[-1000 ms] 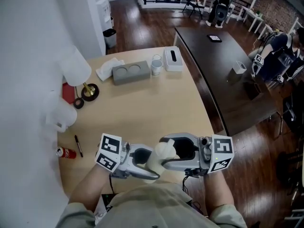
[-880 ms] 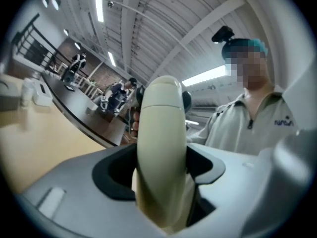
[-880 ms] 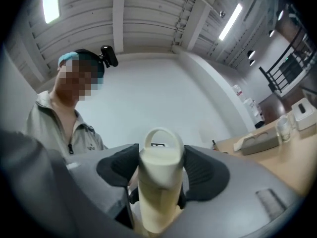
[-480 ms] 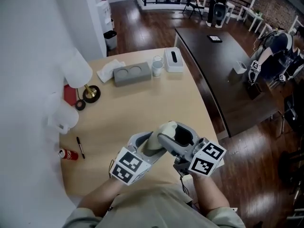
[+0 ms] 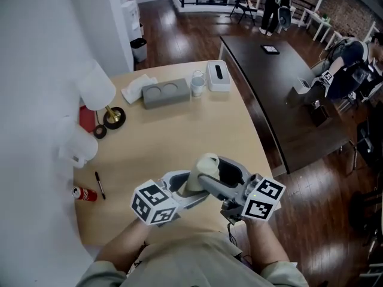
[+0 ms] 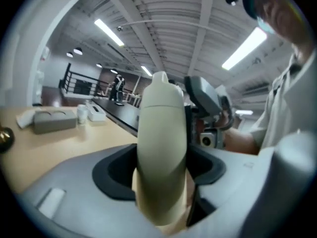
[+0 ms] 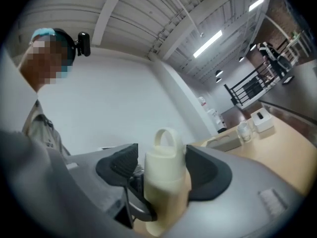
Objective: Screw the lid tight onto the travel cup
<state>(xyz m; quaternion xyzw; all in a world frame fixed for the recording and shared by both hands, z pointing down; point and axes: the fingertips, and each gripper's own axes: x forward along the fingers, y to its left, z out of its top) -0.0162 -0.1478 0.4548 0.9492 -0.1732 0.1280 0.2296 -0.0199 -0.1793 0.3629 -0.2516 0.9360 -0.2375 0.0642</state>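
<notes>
A cream travel cup (image 5: 202, 173) hangs over the near edge of the wooden table (image 5: 179, 136), tilted away from me and held from both sides. My left gripper (image 5: 187, 190) is shut on the cup's body (image 6: 161, 148), with a black pad pressed against each side. My right gripper (image 5: 218, 175) is shut on the lid (image 7: 166, 167), whose loop handle (image 7: 166, 137) sticks up above the pads. In the left gripper view the right gripper (image 6: 205, 108) shows behind the cup. The cup's base is hidden by the gripper bodies.
At the table's far end stand a grey two-hole cup tray (image 5: 164, 92), a glass jar (image 5: 197, 84), a white tissue box (image 5: 218, 75) and a crumpled cloth (image 5: 136, 86). A lamp (image 5: 99, 91), white jug (image 5: 81, 148), pen (image 5: 99, 185) and red can (image 5: 84, 193) line the left side. A dark table (image 5: 281, 100) stands to the right.
A second ago the grippers faced each other with the cup lying between them. Both have since swung to point away from me, carrying the cup forward. Hardly anything has moved since the middle frame.
</notes>
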